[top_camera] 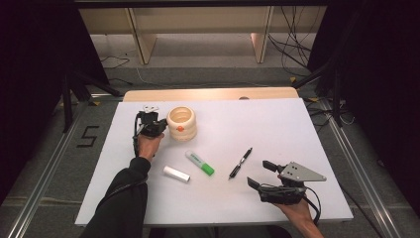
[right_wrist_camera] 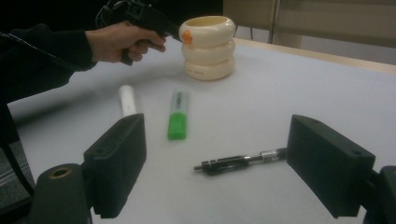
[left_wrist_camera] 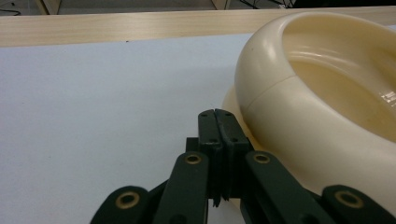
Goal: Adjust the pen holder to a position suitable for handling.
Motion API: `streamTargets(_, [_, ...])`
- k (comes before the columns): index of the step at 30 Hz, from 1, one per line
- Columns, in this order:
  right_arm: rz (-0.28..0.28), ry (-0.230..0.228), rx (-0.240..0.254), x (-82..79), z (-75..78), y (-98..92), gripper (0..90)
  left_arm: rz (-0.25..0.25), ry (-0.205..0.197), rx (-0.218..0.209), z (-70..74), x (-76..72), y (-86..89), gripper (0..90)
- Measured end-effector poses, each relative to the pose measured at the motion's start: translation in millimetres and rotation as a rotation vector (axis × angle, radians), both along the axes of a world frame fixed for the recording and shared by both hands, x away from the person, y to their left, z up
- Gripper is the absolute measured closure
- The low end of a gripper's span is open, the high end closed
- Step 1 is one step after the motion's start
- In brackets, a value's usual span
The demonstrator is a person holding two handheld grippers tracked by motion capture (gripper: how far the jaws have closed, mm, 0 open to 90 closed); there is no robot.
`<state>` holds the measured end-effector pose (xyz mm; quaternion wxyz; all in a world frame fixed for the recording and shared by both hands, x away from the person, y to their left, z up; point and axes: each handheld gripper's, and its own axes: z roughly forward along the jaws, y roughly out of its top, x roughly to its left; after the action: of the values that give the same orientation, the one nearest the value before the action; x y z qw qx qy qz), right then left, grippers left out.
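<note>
My left gripper (top_camera: 159, 125) sat at the far left of the bench (top_camera: 297, 129), right up against the cream pot (top_camera: 182, 123). Its fingers (left_wrist_camera: 217, 133) were pressed flat together with nothing between them. The pot (three fat rings stacked up, open at the top) stood just to the right of those closed tips. In the left gripper view its round wall bulged right beside the tips, so close I could not tell if they touched it. So the pot lay to the right of my left fingers, and any push from that hand would have sent it right.

Next along the bench lay a white stick (top_camera: 177, 173), then a green marker (top_camera: 200, 163). The marker's long side ran slanted, with its green cap nearer to me. After that came a black pen (top_camera: 240, 163), also slanted, with its tip toward me.

My right gripper (top_camera: 260, 174) rested at the near right of the bench. Its fingers (right_wrist_camera: 119, 161) stood wide apart and held nothing. In the right gripper view the pen lay just ahead of them and crossways to them, with the marker farther off. I think the right hand was the one nearer the pen, and my left was nearer the pot.
</note>
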<state>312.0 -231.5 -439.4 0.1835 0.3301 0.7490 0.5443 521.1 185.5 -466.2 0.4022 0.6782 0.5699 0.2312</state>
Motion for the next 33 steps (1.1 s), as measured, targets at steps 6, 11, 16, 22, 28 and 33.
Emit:
streamTargets(6, [0.002,0.003,0.002,0.7,-0.5,0.4,20.9,-0.022,-0.002,0.008,1.1,-0.3,-9.4,89.0])
streamTargets(11, [0.005,0.002,0.000,0.6,-0.7,0.7,20.9,-0.052,-0.006,0.012,3.5,-1.6,-21.1,89.0])
streamTargets(16, [0.002,0.001,-0.001,0.4,-0.4,0.5,21.0,-0.086,-0.004,0.026,3.8,-3.5,-32.4,89.0])
streamTargets(22, [0.004,-0.004,-0.001,0.6,-0.3,0.5,21.0,-0.115,-0.009,0.044,4.8,-5.5,-43.7,89.0])
streamTargets(28, [0.004,-0.006,-0.002,0.8,-0.2,0.3,21.1,-0.137,-0.018,0.047,4.8,-5.3,-54.4,88.9])
streamTargets(33, [0.007,-0.002,-0.002,0.7,-0.4,1.0,21.2,-0.144,-0.020,0.051,3.3,-4.1,-60.7,88.9])
